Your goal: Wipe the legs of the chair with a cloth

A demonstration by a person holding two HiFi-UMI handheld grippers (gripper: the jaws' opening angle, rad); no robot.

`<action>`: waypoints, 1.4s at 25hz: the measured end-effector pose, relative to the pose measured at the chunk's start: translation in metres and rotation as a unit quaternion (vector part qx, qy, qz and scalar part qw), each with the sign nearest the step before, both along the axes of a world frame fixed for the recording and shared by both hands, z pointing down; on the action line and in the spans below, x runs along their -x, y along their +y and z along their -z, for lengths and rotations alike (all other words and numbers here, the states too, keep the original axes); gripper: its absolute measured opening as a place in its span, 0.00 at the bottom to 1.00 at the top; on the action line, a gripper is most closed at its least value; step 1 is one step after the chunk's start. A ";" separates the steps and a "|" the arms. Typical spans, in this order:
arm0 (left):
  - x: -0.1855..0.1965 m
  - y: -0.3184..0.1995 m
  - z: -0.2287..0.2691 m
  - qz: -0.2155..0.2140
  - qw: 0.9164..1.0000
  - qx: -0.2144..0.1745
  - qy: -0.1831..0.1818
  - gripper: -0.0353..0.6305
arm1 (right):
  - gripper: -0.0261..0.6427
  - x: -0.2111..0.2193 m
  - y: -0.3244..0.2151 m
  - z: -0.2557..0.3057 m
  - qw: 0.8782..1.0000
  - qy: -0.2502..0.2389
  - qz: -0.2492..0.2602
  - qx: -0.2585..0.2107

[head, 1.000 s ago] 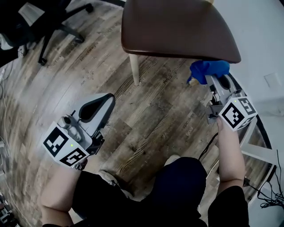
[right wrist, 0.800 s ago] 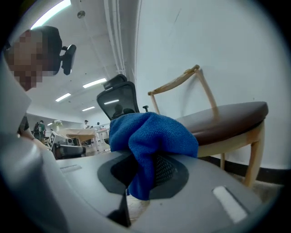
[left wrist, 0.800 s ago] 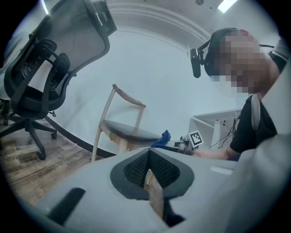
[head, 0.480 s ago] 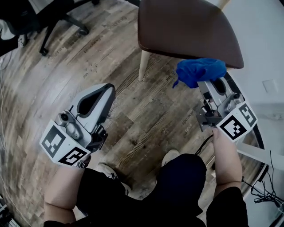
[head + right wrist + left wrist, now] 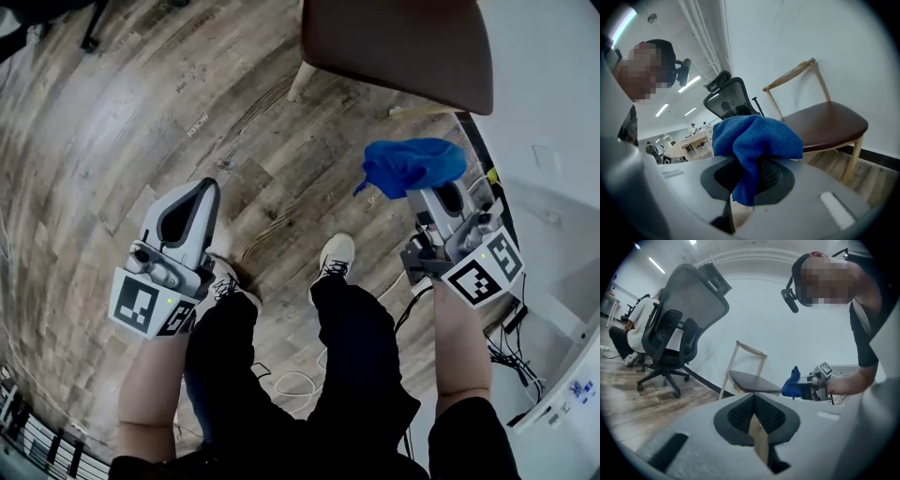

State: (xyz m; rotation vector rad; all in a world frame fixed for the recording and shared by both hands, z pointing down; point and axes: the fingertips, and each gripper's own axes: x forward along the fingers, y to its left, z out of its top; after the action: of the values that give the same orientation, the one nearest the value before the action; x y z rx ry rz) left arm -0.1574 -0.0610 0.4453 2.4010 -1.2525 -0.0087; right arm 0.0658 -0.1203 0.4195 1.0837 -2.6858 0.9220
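Head view: right gripper (image 5: 433,199) has pulled back from the chair (image 5: 394,42). A second ago its blue cloth (image 5: 412,166) sat tucked right under the seat edge by a leg; now cloth and gripper are well apart from the seat, out over bare wood floor (image 5: 141,112). Camera has risen too: the chair has slid to the top edge and the person's legs and a shoe (image 5: 336,253) are now in frame, so they look to be standing up or stepping back. Right gripper view: jaws clamped on the cloth (image 5: 754,138), which bunches over the tips and hangs down between them; chair (image 5: 825,124) is beyond it, one pale leg (image 5: 854,157) visible, no contact. Left gripper (image 5: 192,192) is held low on the other side, not involved. Left gripper view shows its jaws closed, tips meeting, nothing in them. Two pale legs (image 5: 302,82) show under the seat in the head view, neither touched. My read: wiping is paused, either finished on that leg or repositioning for the next one; can't tell which legs are done.
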 end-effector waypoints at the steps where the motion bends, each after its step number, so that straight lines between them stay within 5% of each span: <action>1: 0.001 0.011 0.007 -0.002 1.000 0.023 0.000 0.05 | 0.14 0.000 0.008 0.013 1.000 0.005 0.005 0.008; 5: -0.002 0.059 0.063 -0.013 0.996 0.083 -0.017 0.05 | 0.14 0.004 0.047 0.077 0.999 0.000 0.015 0.047; 10: -0.011 0.094 0.167 -0.012 0.995 0.101 -0.013 0.05 | 0.14 0.028 0.091 0.160 0.995 -0.025 0.038 0.086; 21: -0.088 0.114 0.375 -0.097 0.993 0.070 0.001 0.05 | 0.14 0.023 0.141 0.353 0.995 -0.069 0.049 0.053; 35: -0.175 0.117 0.549 -0.079 0.996 0.018 0.023 0.05 | 0.14 -0.062 0.172 0.516 0.992 -0.116 0.049 -0.001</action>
State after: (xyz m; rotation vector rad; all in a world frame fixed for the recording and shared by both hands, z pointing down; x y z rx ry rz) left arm 0.0178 0.0561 -0.1041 2.4480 -1.0296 0.0054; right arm 0.1274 0.0518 -0.0967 0.8849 -2.8941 1.0896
